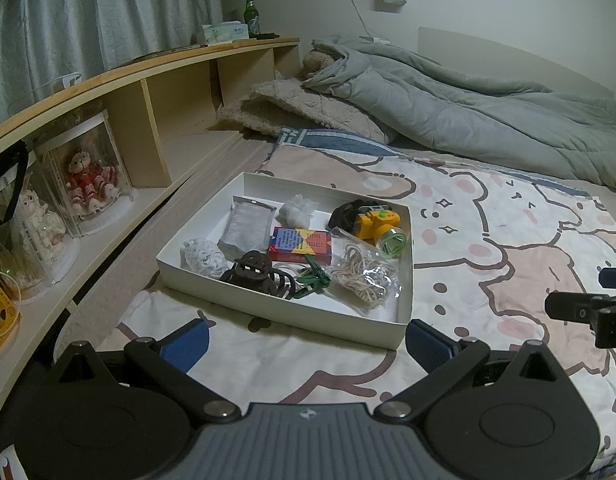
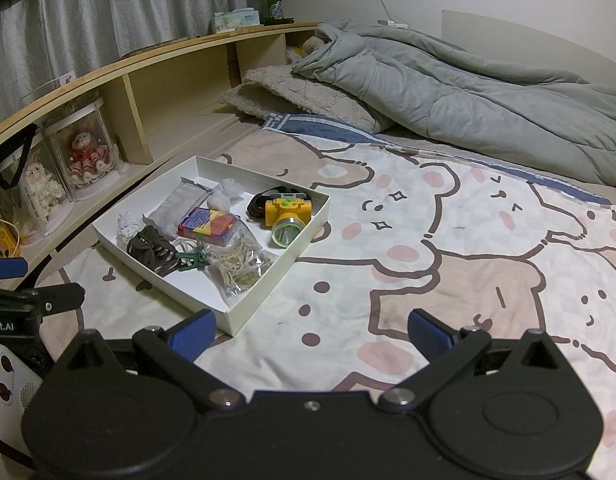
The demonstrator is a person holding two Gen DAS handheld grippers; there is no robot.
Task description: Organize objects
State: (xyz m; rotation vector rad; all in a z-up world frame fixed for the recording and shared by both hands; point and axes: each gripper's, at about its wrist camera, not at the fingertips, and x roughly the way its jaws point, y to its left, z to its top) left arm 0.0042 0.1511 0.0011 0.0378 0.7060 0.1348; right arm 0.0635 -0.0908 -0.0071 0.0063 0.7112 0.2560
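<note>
A: What is sitting furthest left?

B: A shelf point(image 1: 120, 92) is running along the bed, with boxed dolls point(image 1: 90, 182) standing in its cubby. Up on top, a tissue box point(image 1: 226, 32) and a green bottle point(image 1: 251, 16) are standing side by side

A: And the tray?

B: A white tray point(image 1: 308, 320) is lying on the bear blanket point(image 1: 507, 240), right ahead of the left gripper point(image 1: 306, 344). Going left to right inside it: a white cloth wad point(image 1: 204, 258), a grey packet point(image 1: 248, 226), a dark hair claw point(image 1: 260, 278), a red card box point(image 1: 302, 245), green clips point(image 1: 313, 278), a bag of bands point(image 1: 365, 274), and a yellow headlamp point(image 1: 377, 224) at the far right corner

A: How are the grippers standing?

B: The left one's fingers are spreading wide apart, holding nothing, its right pad just beside the tray's near corner. The right gripper point(image 2: 311, 332) is also gaping, empty, hovering over the blanket to the right of the tray

A: Further right?

B: A grey duvet point(image 2: 467, 92) is lying bunched across the head of the bed
</note>
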